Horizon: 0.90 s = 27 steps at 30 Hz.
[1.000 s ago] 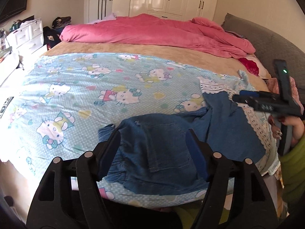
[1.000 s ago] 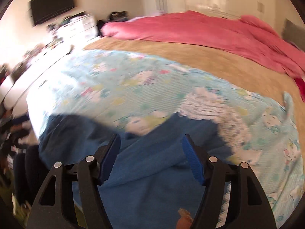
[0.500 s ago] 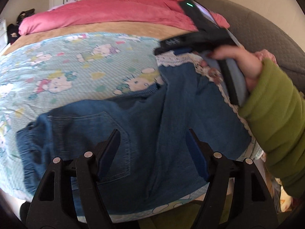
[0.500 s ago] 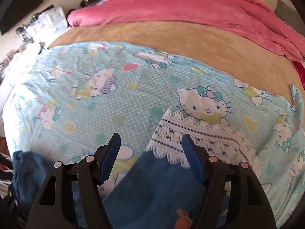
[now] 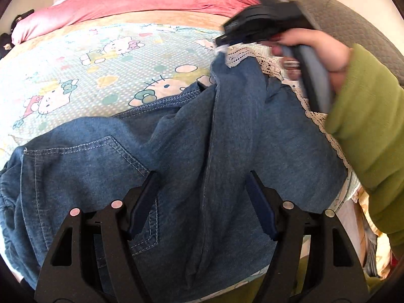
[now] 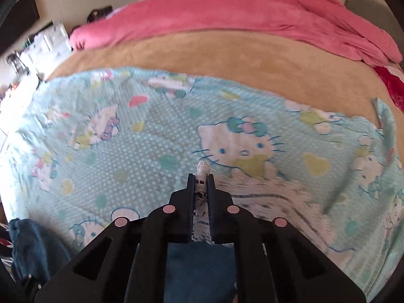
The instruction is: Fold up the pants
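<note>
We are looking along both grippers at a pair of blue denim pants (image 5: 227, 151) lying across the near edge of a bed, on a pale blue cartoon-cat blanket (image 6: 151, 139). The right gripper (image 6: 201, 176) has just been closing, and its jaws are now pinching the white lace hem (image 6: 202, 169) of one pant leg, which is sticking out past the tips. In the left wrist view we are seeing that gripper gripped by a hand (image 5: 318, 48) in a green sleeve (image 5: 366, 126), lifting the hem slightly. The left gripper (image 5: 202, 192) is hovering above the seat of the pants, its jaws standing apart with nothing pressed between them. A pink duvet (image 6: 252, 17) is lying along the far side.
</note>
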### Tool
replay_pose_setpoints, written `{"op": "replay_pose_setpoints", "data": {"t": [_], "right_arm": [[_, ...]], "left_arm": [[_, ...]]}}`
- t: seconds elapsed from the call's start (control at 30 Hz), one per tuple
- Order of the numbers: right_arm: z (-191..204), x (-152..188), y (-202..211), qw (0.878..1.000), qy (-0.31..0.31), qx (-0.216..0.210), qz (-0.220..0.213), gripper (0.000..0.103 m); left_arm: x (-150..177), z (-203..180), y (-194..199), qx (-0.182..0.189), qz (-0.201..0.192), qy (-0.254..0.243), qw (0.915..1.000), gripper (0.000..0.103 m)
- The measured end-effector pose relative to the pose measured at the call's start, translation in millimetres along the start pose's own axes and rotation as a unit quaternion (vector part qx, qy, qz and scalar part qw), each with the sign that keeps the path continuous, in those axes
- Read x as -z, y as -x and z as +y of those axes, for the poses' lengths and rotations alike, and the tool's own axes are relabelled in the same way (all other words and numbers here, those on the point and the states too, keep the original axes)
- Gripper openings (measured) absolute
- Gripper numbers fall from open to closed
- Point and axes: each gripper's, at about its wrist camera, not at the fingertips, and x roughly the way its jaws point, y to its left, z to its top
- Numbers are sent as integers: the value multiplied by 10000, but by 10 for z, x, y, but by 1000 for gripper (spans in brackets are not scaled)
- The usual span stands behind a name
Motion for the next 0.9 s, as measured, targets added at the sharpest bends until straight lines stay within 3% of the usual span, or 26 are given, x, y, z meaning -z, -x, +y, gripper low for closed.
{"op": "replay_pose_setpoints", "data": {"t": [0.17,0.3,0.33,0.37,0.7,0.9], "right_arm": [[-419,243,677,9969,-485,-410,-463,8],[-603,464,1164,9935,-657,-485,-791,8],[-667,592,1330,9922,-725,-521,-867,8],[-713,657,1407,9916,-755,-544,-898,8],[-997,1837,2091,9887,-1139,-559,-797,8],[-1094,2198,2024,9883,-1346,-562,-455,8]], "left_arm": [[15,-60,13,-51,-53,-128,9999,60],[34,-120,42,-250,-81,-356,9990,19],[27,-116,23,-271,-41,-404,9988,5],[33,-116,45,-268,-37,-454,9986,0],[229,-179,299,-233,-188,-807,9963,0],[351,-279,353,-142,-146,-1038,9944,0]]}}
